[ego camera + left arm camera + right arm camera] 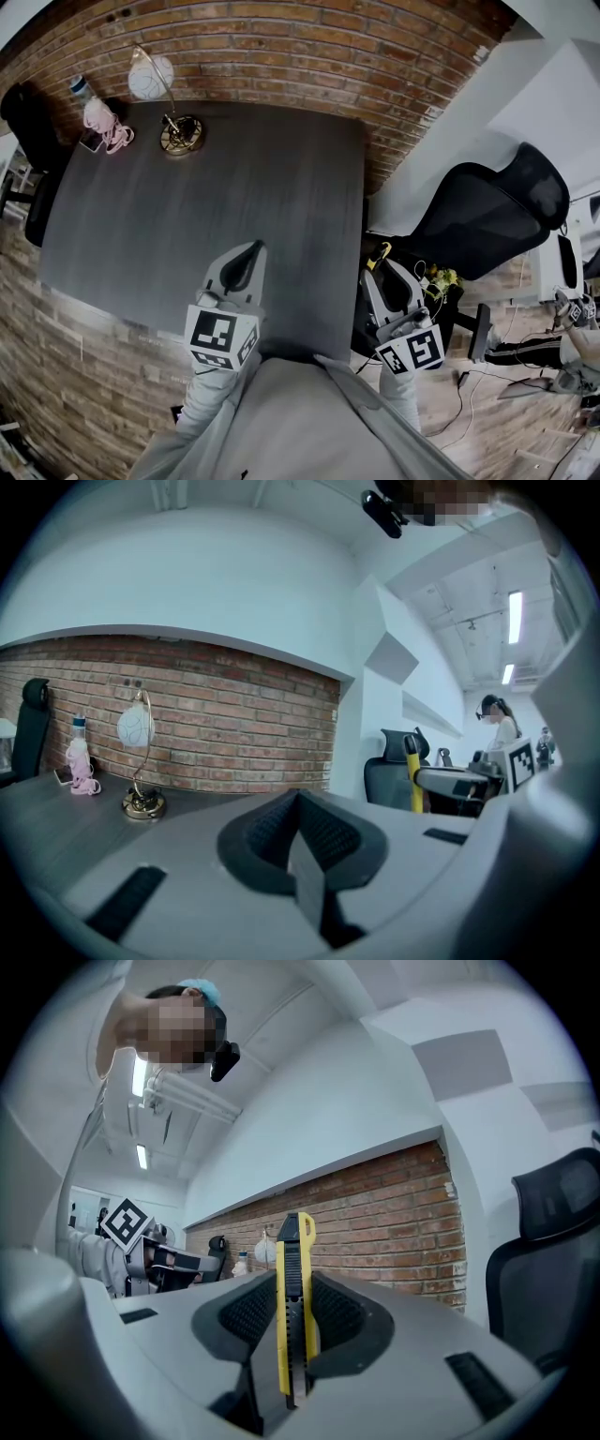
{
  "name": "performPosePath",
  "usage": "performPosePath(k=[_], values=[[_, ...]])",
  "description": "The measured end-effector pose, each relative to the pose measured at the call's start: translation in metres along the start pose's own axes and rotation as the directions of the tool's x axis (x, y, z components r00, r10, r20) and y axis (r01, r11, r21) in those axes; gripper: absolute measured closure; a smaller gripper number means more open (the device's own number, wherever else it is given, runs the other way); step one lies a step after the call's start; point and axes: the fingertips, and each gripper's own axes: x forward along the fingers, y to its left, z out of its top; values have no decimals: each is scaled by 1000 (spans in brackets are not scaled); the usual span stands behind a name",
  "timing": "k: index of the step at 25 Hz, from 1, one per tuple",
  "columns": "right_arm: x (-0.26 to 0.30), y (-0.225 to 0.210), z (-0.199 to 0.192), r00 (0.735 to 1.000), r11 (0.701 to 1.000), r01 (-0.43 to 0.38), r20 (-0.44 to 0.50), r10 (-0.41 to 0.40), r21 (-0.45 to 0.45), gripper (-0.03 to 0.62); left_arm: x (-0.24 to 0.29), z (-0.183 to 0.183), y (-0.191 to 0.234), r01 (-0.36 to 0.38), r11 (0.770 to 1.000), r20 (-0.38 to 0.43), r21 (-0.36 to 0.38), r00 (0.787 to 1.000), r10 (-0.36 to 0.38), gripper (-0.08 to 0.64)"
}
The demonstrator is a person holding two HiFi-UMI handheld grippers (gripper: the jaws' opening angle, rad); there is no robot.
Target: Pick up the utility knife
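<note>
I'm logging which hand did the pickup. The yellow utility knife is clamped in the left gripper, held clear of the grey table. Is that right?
Not quite: the wrong gripper is named. The right gripper view shows the yellow utility knife clamped upright in the right gripper. The left gripper is shut on nothing. The rest stands: the knife is clear of the grey table.

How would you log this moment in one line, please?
right gripper: shut on utility knife, held beside table | left gripper: shut, empty, over table | task: pickup done

Left tool [249, 251] closed; right tool [382, 264] clamped.
</note>
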Motion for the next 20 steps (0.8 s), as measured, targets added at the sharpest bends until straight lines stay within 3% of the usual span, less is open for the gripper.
performPosePath(k=[20], values=[[-4, 7, 7, 1000, 1000, -17, 7, 17, 7, 463, -7, 4, -6, 6, 1000, 6, 7, 1000, -6, 541]])
